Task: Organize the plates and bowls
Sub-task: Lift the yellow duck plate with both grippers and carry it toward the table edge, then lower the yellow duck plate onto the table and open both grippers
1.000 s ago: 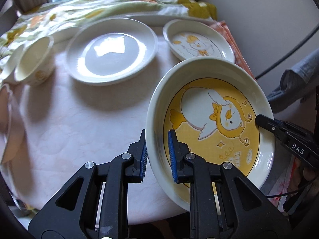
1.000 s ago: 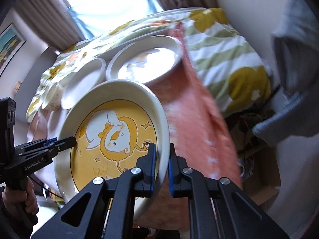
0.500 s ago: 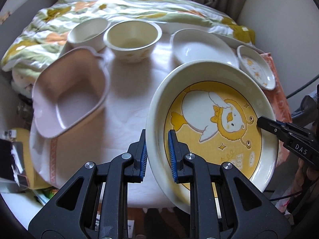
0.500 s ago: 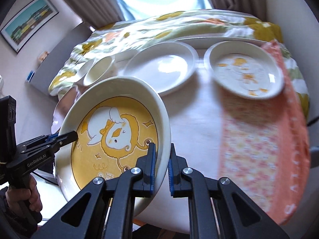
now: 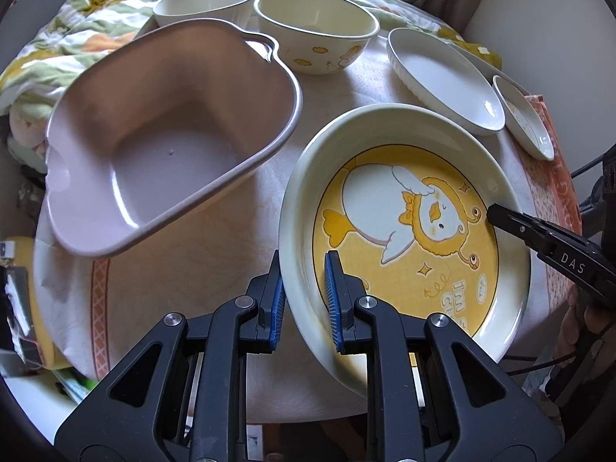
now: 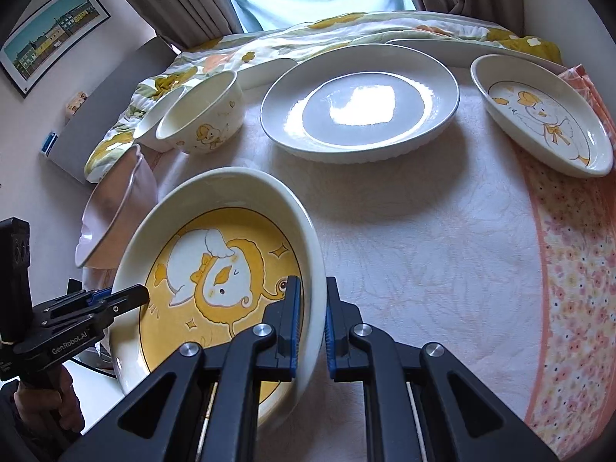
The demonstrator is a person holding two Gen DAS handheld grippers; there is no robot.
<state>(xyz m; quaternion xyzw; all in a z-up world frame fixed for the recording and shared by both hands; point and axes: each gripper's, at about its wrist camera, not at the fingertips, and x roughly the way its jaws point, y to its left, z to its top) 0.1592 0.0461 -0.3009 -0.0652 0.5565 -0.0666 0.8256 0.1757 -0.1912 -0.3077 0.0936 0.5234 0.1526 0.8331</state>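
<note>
Duck plate point(image 5: 404, 231) hangs tilted over the counter point(image 6: 423, 238). Your left claw point(image 5: 304, 292) and right claw point(image 6: 312, 319) each pinch its rim, on opposite sides.

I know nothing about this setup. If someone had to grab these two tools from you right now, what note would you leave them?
Left tool: shut on the near-left rim of the yellow duck plate.
Right tool: shut on the opposite rim of the same plate. Both carry it together, tilted, above the table.

On the table: pink tub, empty, at the left; two cream bowls behind it; plain white plate in the middle; small duck plate at the right.

Done: yellow duck plate lifted.
Left: set it down, probably in the tub, then the other dishes. Nothing is stacked yet.
</note>
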